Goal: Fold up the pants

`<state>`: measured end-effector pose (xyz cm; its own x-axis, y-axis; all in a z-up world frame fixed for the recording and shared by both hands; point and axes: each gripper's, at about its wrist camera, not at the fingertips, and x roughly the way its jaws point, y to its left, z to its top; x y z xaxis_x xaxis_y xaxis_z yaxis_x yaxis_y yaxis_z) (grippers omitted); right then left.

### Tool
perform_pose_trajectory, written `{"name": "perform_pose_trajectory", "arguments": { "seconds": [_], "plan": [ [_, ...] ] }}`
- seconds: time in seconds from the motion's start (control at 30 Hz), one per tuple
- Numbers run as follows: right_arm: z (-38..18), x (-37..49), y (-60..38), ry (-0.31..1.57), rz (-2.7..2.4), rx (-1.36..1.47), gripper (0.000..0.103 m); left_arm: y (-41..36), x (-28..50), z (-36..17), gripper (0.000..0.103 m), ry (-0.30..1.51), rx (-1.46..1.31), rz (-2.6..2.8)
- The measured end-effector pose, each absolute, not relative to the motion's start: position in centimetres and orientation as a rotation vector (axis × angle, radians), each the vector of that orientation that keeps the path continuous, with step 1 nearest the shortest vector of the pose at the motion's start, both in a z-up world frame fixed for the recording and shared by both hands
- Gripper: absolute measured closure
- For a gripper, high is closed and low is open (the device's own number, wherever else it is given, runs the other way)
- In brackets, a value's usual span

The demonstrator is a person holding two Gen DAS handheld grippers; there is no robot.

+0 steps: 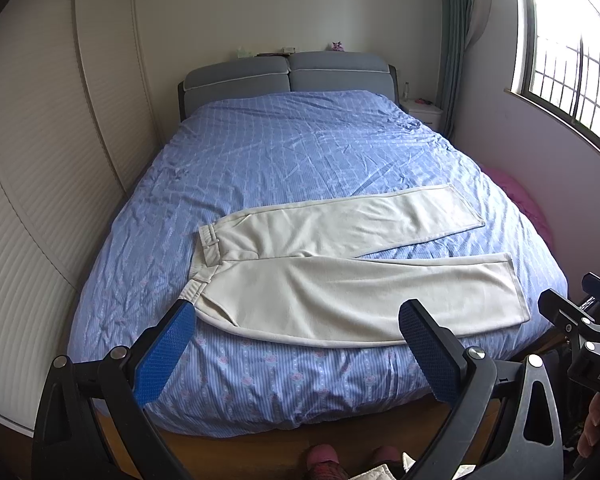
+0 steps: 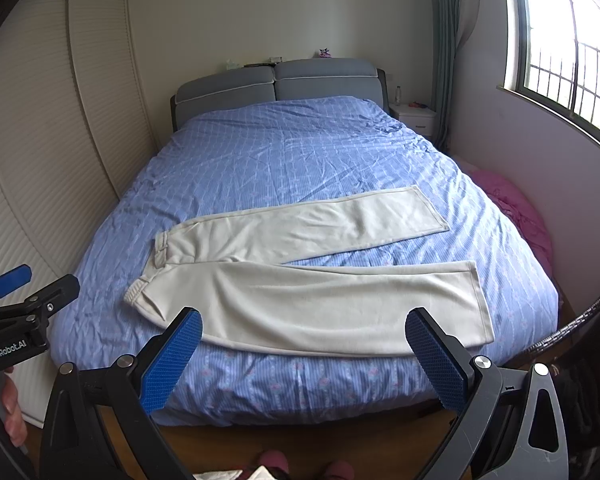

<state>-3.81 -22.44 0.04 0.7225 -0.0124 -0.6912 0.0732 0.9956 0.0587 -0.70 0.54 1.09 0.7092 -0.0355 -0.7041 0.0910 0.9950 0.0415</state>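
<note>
— Where did we find the pants (image 1: 340, 280)?

— They lay flat on the bed (image 1: 260, 152), on the blue cover near its foot end, the waistband (image 1: 204, 256) toward the left and both legs running off to the right. The far leg (image 1: 380, 216) angled up and away from the near one (image 1: 380, 296), so a wedge of blue showed between the two hems.

— And where were our claws relative to them?

— Both hung short of the bed's foot end, touching nothing. The left claw (image 1: 300, 312) had its blue pads spread wide apart; in its own view the left pad (image 1: 168, 356) sat just below the waistband corner and the right pad (image 1: 428, 348) below the near leg's lower edge. The right claw (image 2: 304, 320) stood the same way — pads wide apart, nothing between them, with the near leg's lower edge spanning the gap in its view.

— Were the two close together?

— Side by side: we saw the right one at the right edge of the left view, and the left one at the left edge of the right view. A pink heap (image 2: 512, 208) sat beside the bed under the window (image 2: 572, 64).
</note>
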Motion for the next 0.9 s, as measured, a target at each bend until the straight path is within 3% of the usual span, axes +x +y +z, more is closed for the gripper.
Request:
{"name": "perform_pose_trajectory", "arguments": {
  "seconds": [0.9],
  "plan": [
    [-1.9, -1.5, -20.0, 0.789, -0.025, 0.034, 0.0, 2.0, 1.0, -0.8, 0.0, 0.809, 0.109, -0.046]
  ]
}}
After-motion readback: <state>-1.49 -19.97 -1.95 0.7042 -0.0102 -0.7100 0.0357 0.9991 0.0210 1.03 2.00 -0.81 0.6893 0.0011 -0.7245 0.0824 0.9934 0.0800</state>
